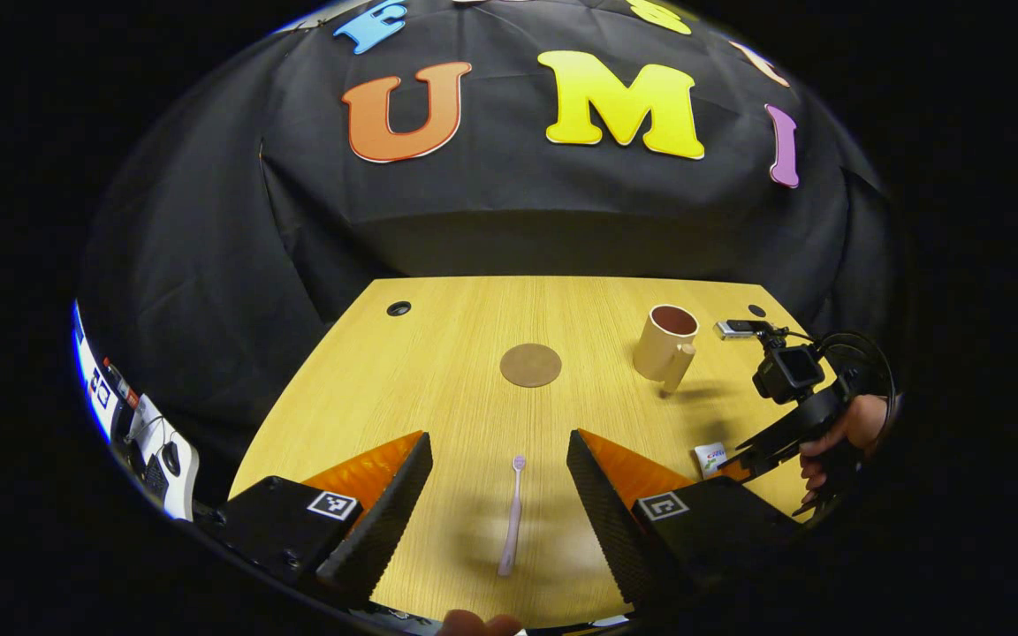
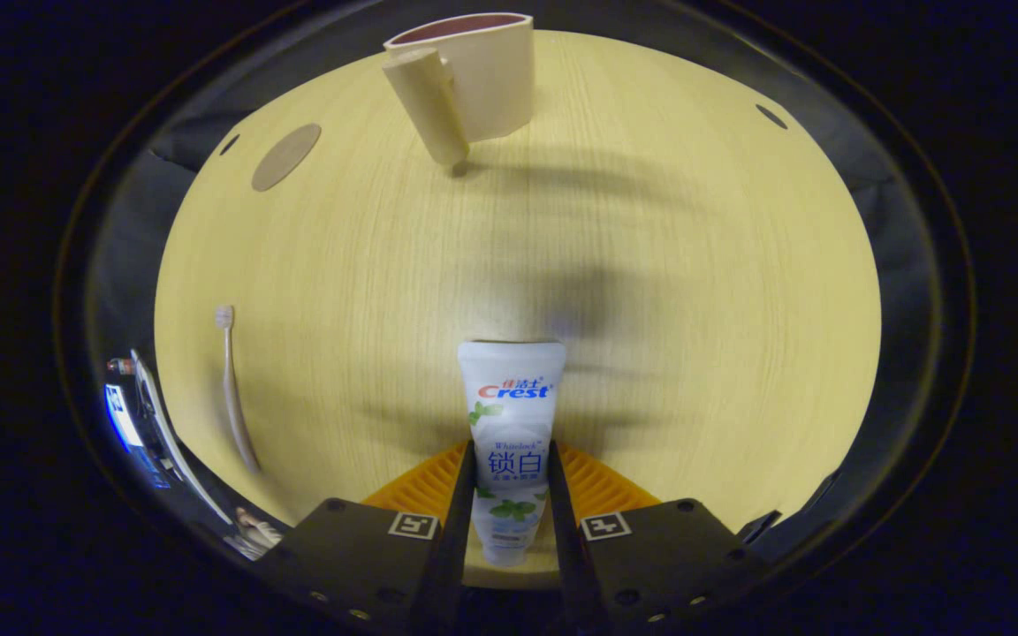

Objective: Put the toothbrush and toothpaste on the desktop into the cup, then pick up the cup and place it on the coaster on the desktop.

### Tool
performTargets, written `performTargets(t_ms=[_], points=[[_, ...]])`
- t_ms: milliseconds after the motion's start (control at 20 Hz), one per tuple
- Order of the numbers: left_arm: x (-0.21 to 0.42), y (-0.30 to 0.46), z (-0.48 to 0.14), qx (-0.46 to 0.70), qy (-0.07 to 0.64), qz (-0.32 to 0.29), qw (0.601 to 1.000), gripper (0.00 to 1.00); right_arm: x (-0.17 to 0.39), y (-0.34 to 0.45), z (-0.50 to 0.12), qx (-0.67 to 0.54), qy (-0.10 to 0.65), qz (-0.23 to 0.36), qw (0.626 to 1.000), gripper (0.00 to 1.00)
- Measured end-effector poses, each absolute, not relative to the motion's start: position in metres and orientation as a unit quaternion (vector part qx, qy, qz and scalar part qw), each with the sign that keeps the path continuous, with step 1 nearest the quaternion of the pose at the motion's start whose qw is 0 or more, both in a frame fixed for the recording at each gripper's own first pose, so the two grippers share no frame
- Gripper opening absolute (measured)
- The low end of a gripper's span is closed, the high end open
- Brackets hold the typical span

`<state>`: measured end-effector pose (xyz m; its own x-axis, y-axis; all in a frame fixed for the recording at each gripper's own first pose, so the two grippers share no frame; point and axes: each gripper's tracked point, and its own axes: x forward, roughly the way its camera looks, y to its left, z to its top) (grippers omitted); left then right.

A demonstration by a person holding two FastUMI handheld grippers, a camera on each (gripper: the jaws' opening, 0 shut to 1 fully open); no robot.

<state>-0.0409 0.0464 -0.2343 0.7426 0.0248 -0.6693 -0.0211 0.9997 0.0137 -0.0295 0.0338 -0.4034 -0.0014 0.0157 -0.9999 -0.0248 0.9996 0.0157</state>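
left gripper: fingers wide apart, straddling the pink toothbrush, which lies flat on the wooden desktop untouched. right gripper: both fingers clamped on the lower half of the toothpaste tube. beige cup stands upright, nothing inside as far as seen; the round coaster sits bare, left of the cup in the left gripper view.

The left gripper, jaws wide apart, hangs over a slim pink toothbrush on the pale wooden desktop, with a round brown coaster at twelve o'clock and a beige ceramic cup at one o'clock.
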Motion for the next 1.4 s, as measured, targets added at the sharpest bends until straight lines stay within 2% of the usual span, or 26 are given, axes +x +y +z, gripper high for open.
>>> performTargets(t_ms=[450, 700, 1100, 1400], points=[[-0.067, 0.042, -0.303, -0.003, 0.437, -0.013, 0.899, 0.99, -0.028, 0.036, -0.386, 0.012, 0.689, 0.030, 0.724, 0.42], [-0.074, 0.043, -0.338, -0.020, 0.469, -0.004, 0.883, 0.99, -0.028, 0.031, -0.367, 0.023, 0.677, 0.028, 0.735, 0.42], [-0.065, 0.045, -0.373, -0.021, 0.495, -0.005, 0.869, 0.99, -0.032, 0.030, -0.361, 0.029, 0.675, 0.041, 0.736, 0.40], [-0.060, 0.045, -0.373, -0.008, 0.512, -0.014, 0.859, 0.99, -0.030, 0.024, -0.352, 0.034, 0.670, 0.035, 0.741, 0.40]])
